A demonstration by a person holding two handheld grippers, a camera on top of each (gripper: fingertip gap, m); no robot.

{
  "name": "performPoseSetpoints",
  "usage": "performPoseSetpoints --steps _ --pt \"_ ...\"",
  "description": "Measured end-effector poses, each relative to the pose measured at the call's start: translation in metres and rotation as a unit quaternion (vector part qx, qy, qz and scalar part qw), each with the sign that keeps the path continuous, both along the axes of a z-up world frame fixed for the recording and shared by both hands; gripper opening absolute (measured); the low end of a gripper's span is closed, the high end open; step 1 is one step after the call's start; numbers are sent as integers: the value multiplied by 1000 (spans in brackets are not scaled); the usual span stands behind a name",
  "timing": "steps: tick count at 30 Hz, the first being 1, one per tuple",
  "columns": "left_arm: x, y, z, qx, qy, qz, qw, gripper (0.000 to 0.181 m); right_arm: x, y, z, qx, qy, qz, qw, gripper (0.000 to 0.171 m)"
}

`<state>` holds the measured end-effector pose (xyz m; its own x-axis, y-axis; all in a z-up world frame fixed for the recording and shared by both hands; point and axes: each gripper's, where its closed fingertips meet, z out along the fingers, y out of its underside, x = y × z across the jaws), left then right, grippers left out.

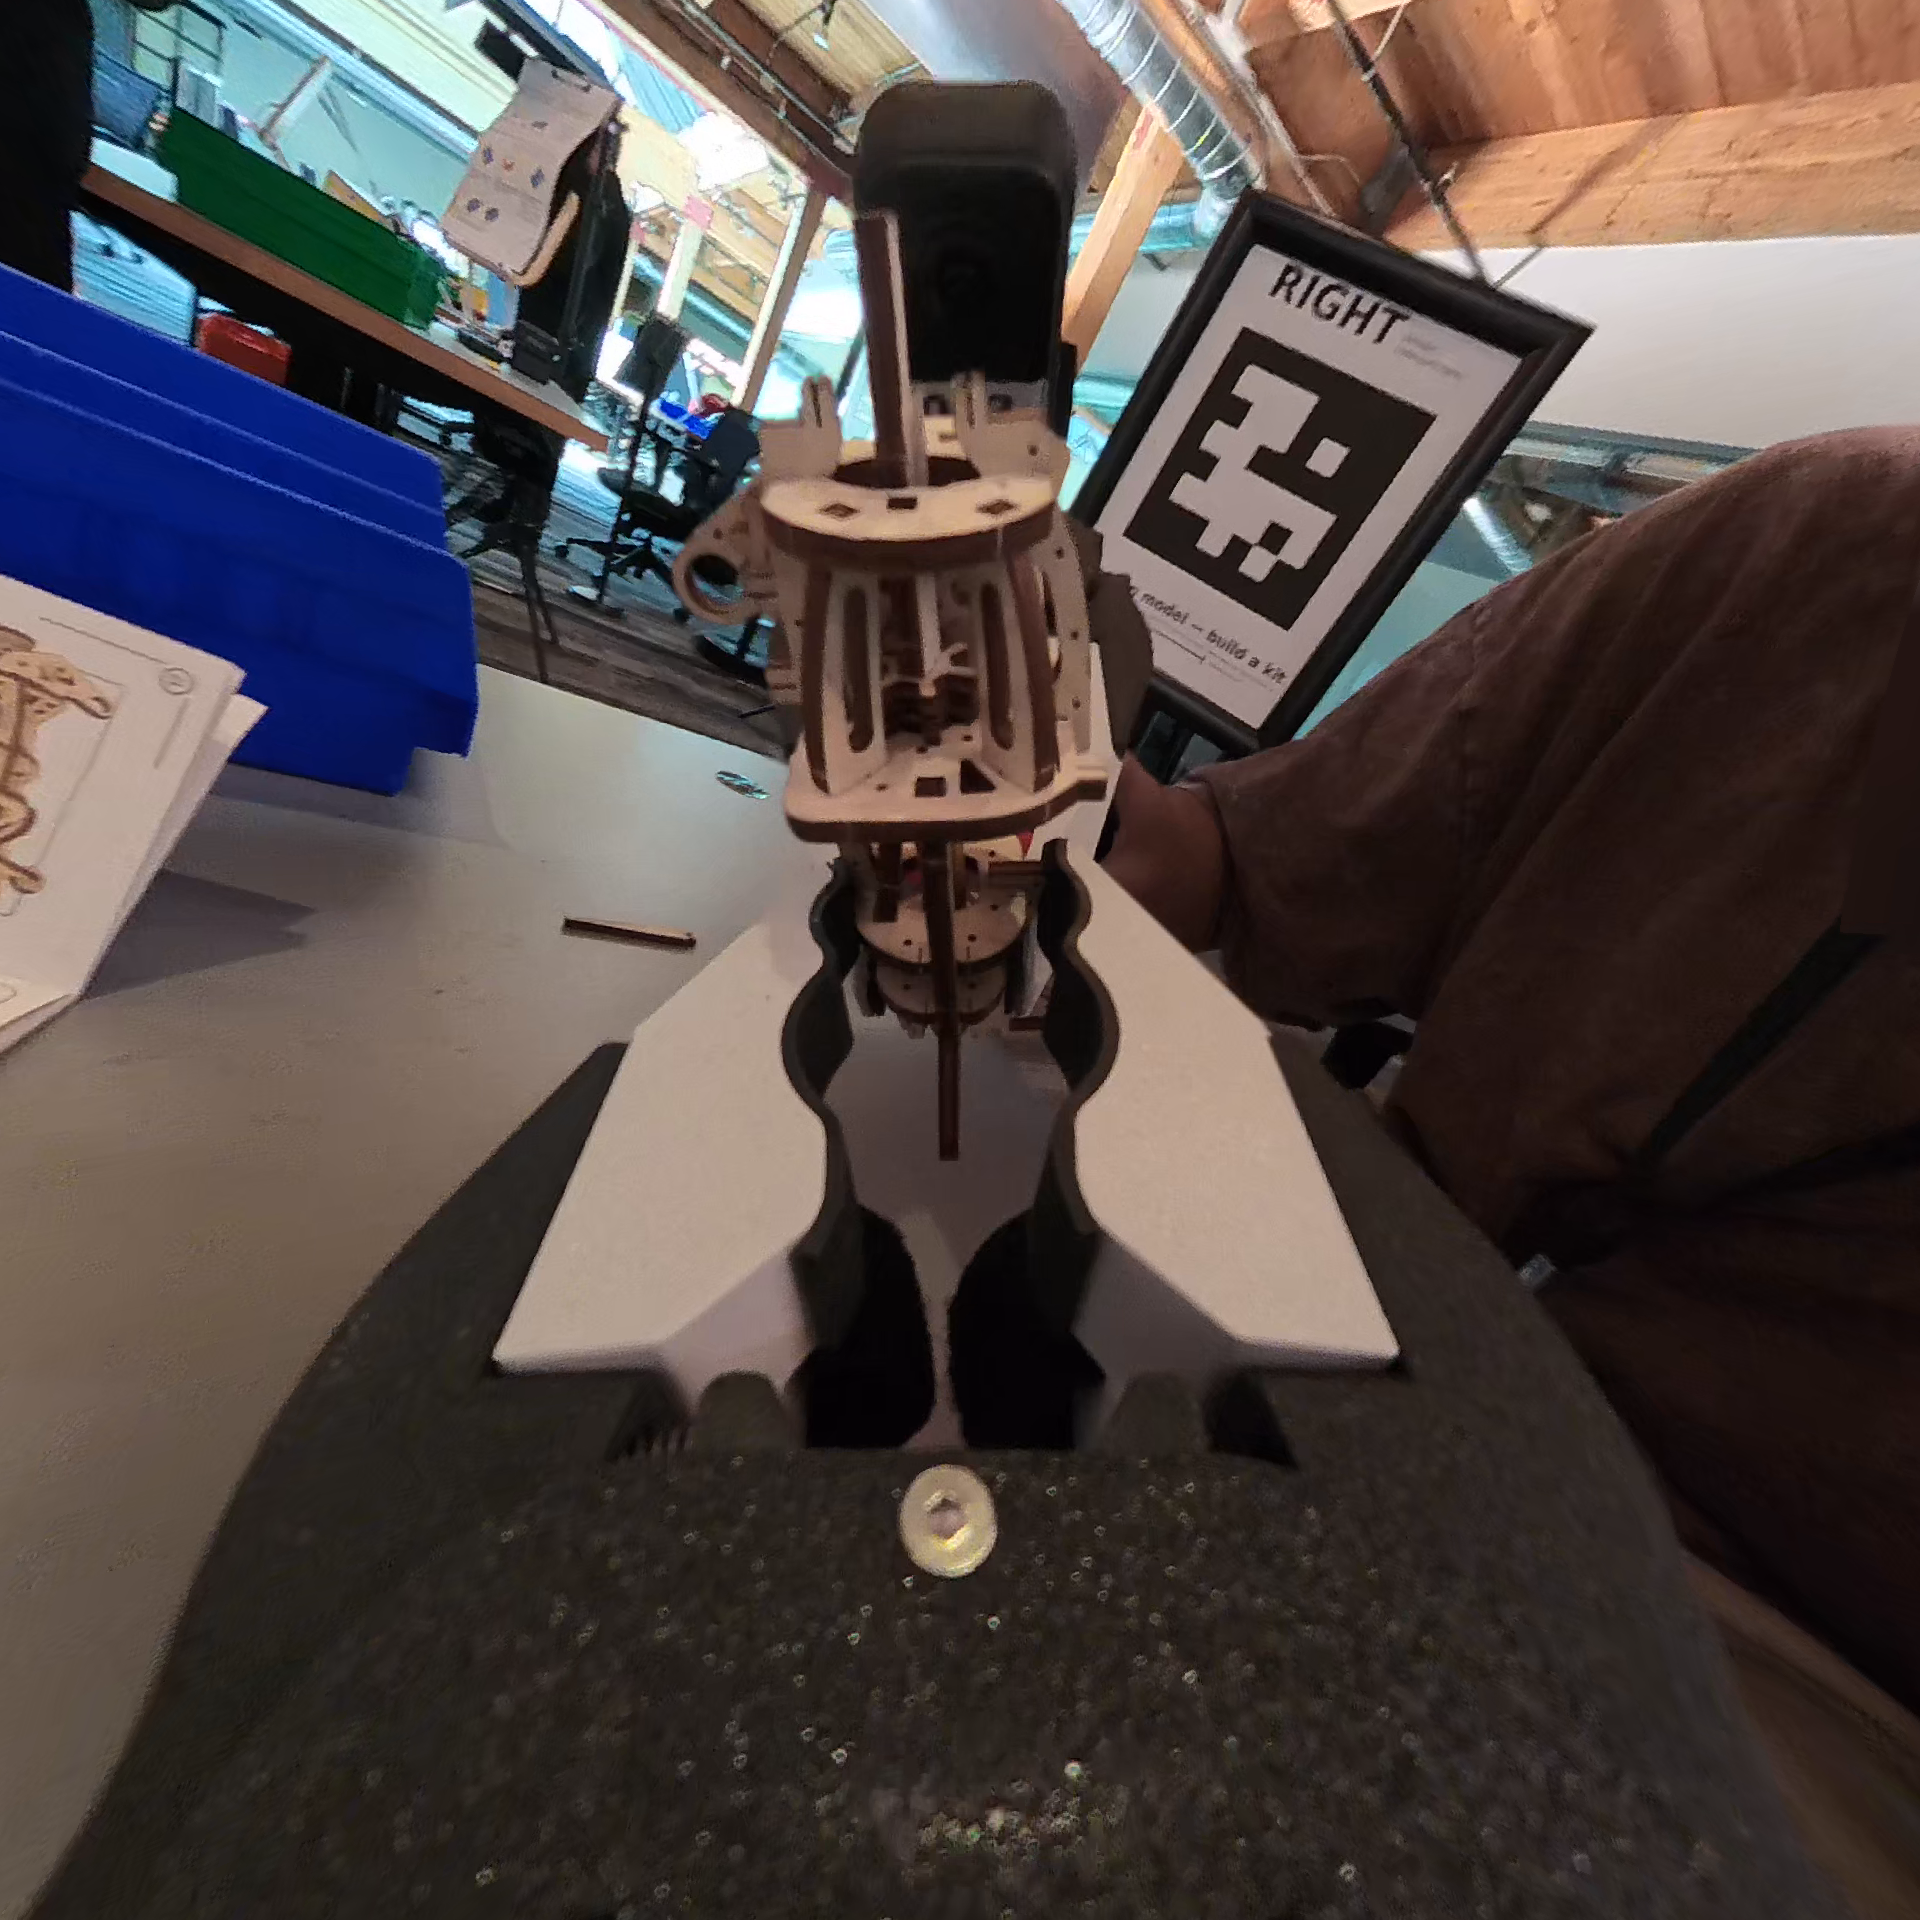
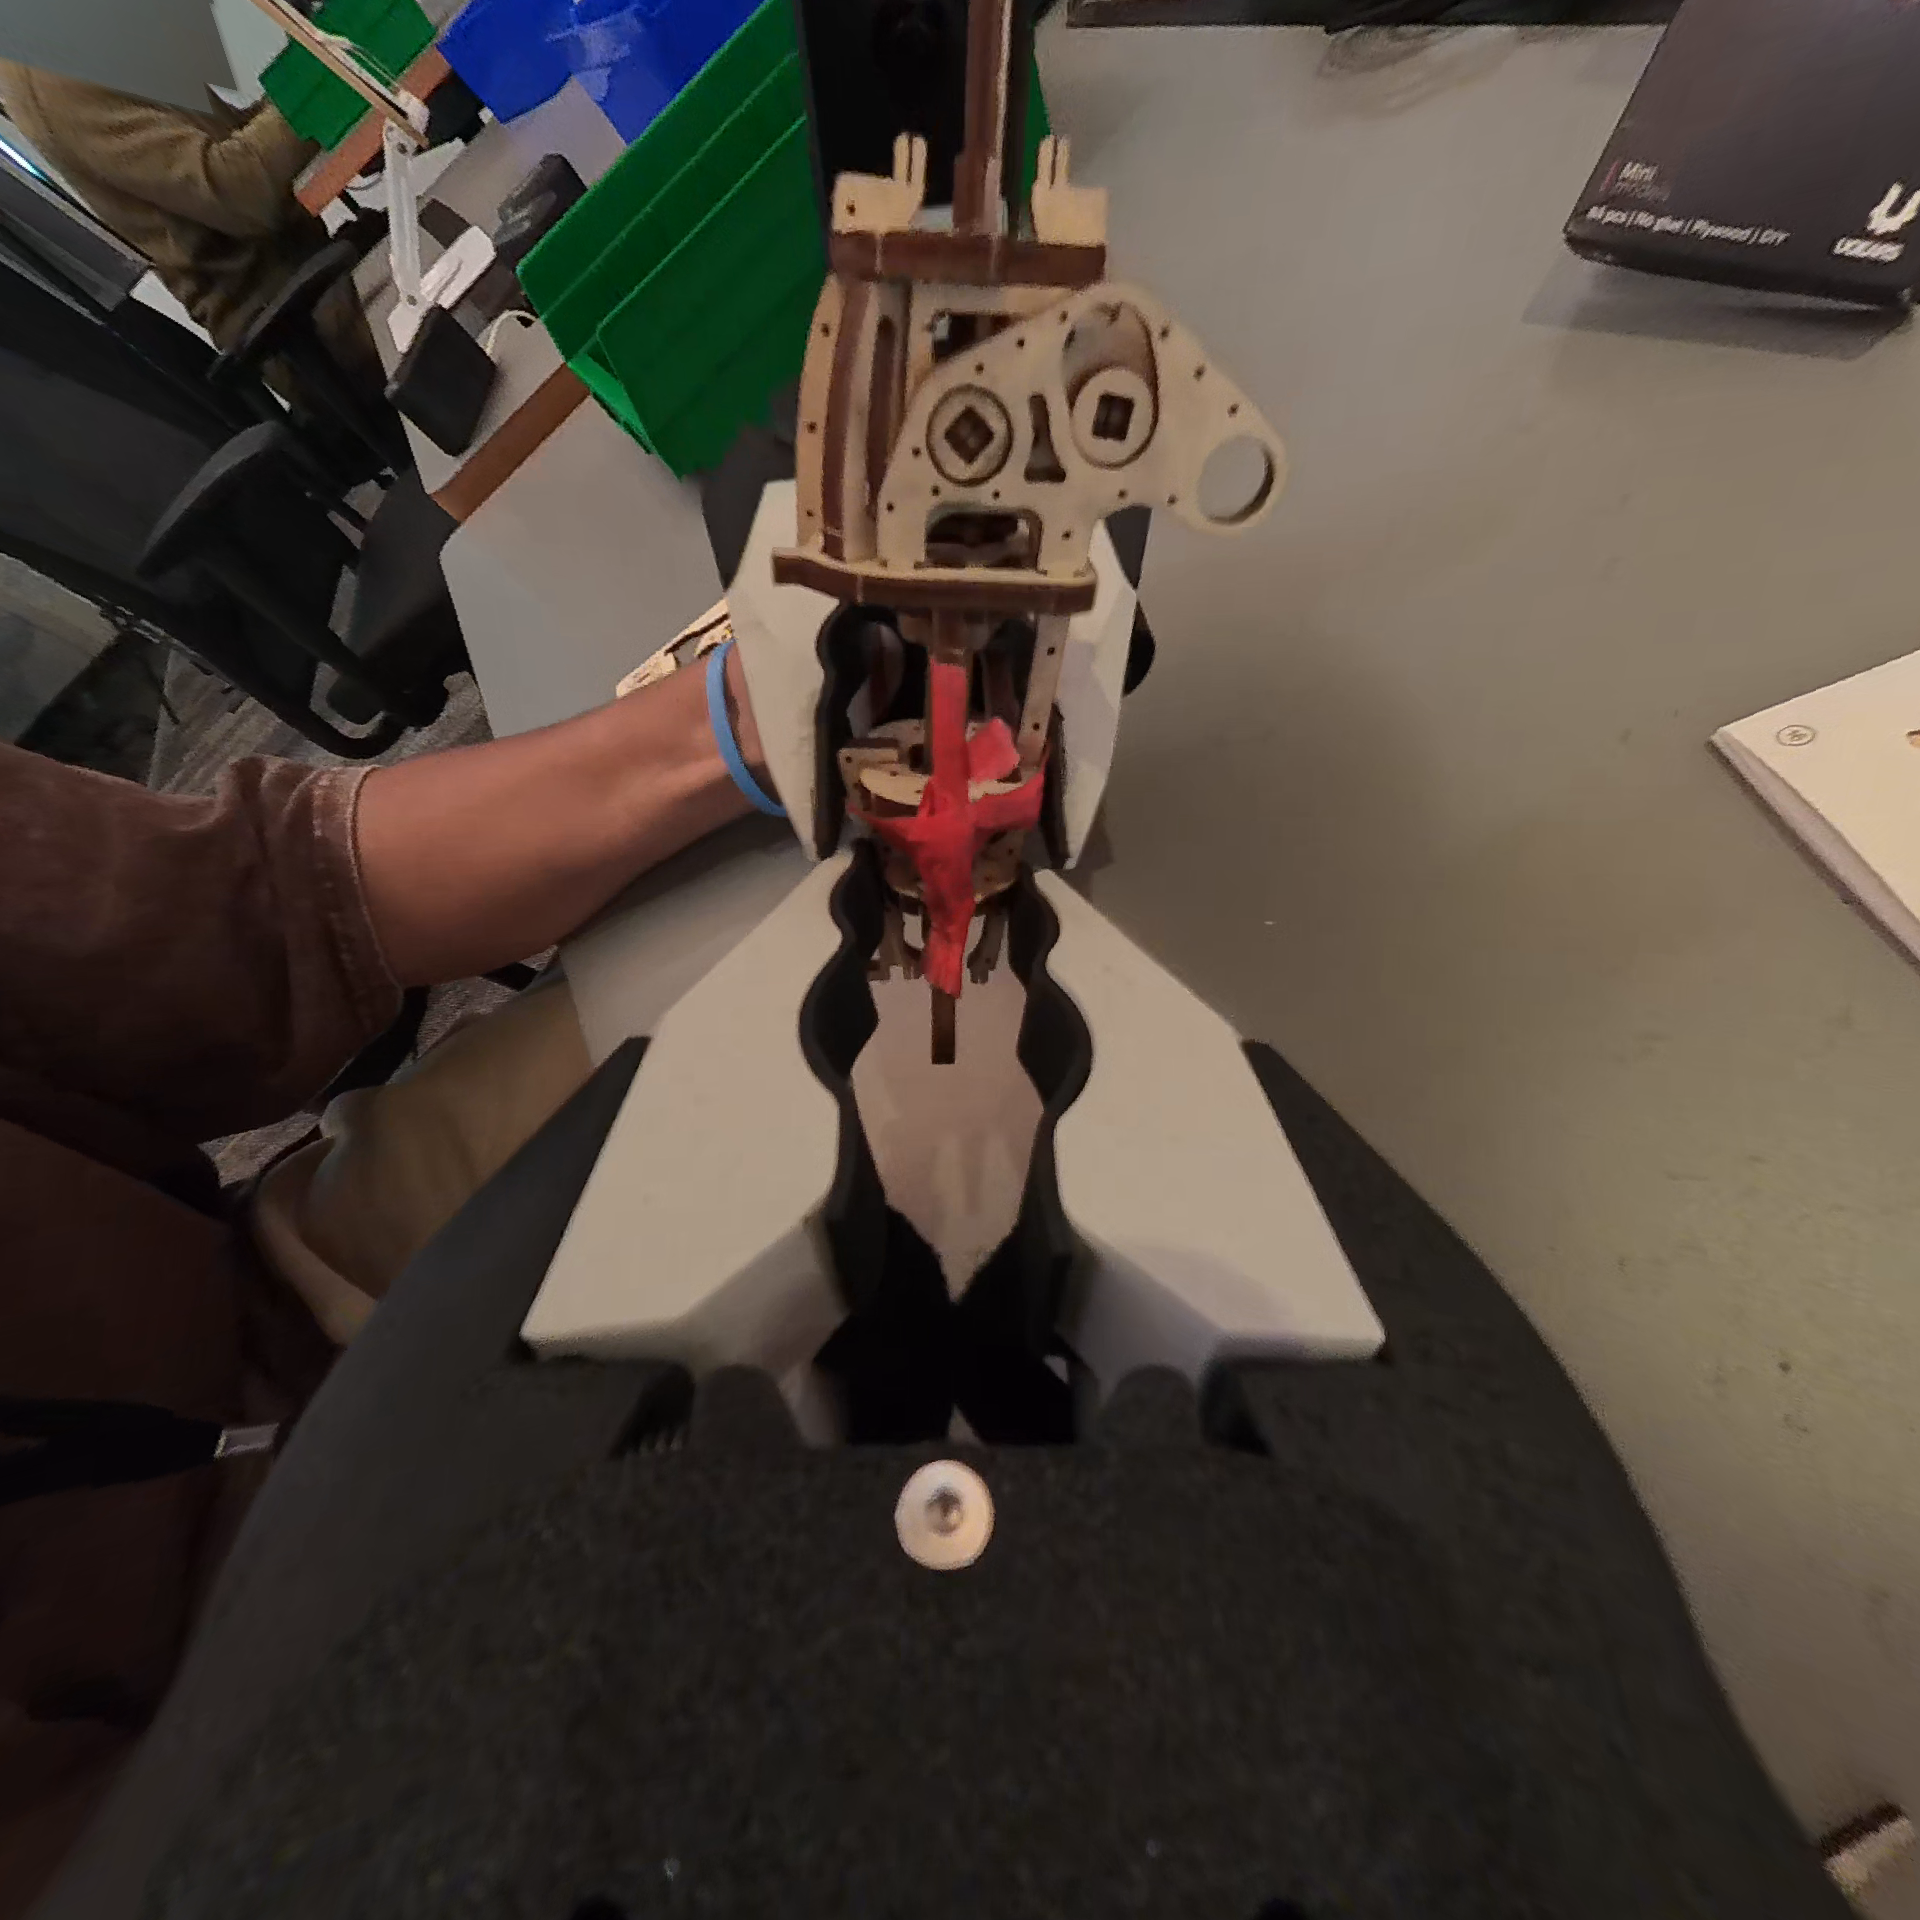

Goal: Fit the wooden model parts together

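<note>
Grey table [image 2: 1455, 727] with booklet [image 2: 1829, 790], black box [image 2: 1756, 135], both tongs [image 1: 940, 935] [image 2: 940, 904] clenched on wooden model [image 2: 966, 436].

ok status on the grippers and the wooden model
Left hand-held gripper shut on wooden model. Right hand-held gripper shut on the same model, at its red-taped end. Loose wooden stick on table, clear of the work.

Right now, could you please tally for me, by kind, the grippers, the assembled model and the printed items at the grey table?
Grippers: 2, the left gripper and the right gripper, jaws of both closed on the model
Wooden model: 1
Instruction booklet: 1
Black box: 1
Framed sign: 1
Total: 6
</note>
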<state>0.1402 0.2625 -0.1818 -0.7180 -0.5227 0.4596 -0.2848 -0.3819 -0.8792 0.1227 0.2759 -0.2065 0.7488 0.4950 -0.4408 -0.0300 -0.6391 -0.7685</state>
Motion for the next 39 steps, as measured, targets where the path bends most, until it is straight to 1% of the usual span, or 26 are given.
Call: performPoseSetpoints --steps 1,3,5,6,7,8,9,10,11,13,14,16,18,20,21,22,23,25,26,28,30,32,35,36,38,39 --pt "2 2 0 -2 0 10 1000 34 2 2 0 5 -2 -5 1000 23" --pt "8 10 3 -17 0 27 999 33 5 9 3 20 22 -25 999 24" --pt "11 12 -5 -22 25 25 999 34 8 13 -4 5 36 -22 999 25" --pt "14 16 -9 -22 36 42 998 33 12 16 -6 13 26 -28 999 25" --pt "17 21 -10 -32 44 56 997 33 17 20 -6 46 0 -38 998 26" --pt "15 21 -9 -44 50 49 997 33 19 20 -5 77 -23 -39 996 30" --pt "17 25 -10 -49 57 60 995 33 21 20 -4 92 -40 -39 994 35" --pt "19 31 -10 -59 61 77 993 33 24 20 -3 106 -49 -43 992 49" --pt "18 33 -8 -80 64 73 992 34 27 20 0 122 -50 -47 990 55" --pt "22 47 -10 -121 82 97 985 33 34 17 7 152 -44 -57 986 55" --pt "23 51 -9 -150 89 96 980 33 37 17 7 159 -49 -64 984 57" --pt "27 66 -13 -210 116 117 964 34 39 15 3 157 -57 -68 984 58" --pt "25 75 -11 -281 128 107 945 33 37 14 5 175 -62 -73 980 64" --pt "25 84 -15 -326 149 126 925 33 39 16 4 195 -92 -89 972 63" --pt "25 88 -16 -352 154 131 914 33 38 17 3 200 -107 -94 969 63" --pt "25 92 -19 -386 176 135 896 33 36 18 4 206 -117 -100 966 63" --pt "26 95 -25 -413 205 151 874 33 36 20 9 217 -124 -112 962 60" --pt "25 98 -35 -437 240 195 844 32 34 23 22 245 -132 -143 950 41" --pt "23 98 -40 -434 258 224 834 33 31 24 27 252 -138 -150 946 39" --pt "16 97 -38 -433 265 259 822 33 26 28 26 244 -171 -160 941 32" --pt "9 94 -29 -427 261 282 819 33 18 31 20 229 -193 -158 941 31" --pt "3 88 -24 -412 263 302 818 33 5 33 22 232 -172 -155 945 32" --pt "-3 72 -15 -410 267 302 818 33 -5 34 25 230 -138 -157 951 28" --pt "-5 69 -12 -412 265 306 817 33 -6 34 24 223 -134 -156 953 22" --pt "-10 62 -4 -402 260 309 822 33 -5 31 26 223 -142 -163 951 2" --pt "-13 58 0 -398 257 304 826 33 -6 28 30 230 -137 -160 950 2"
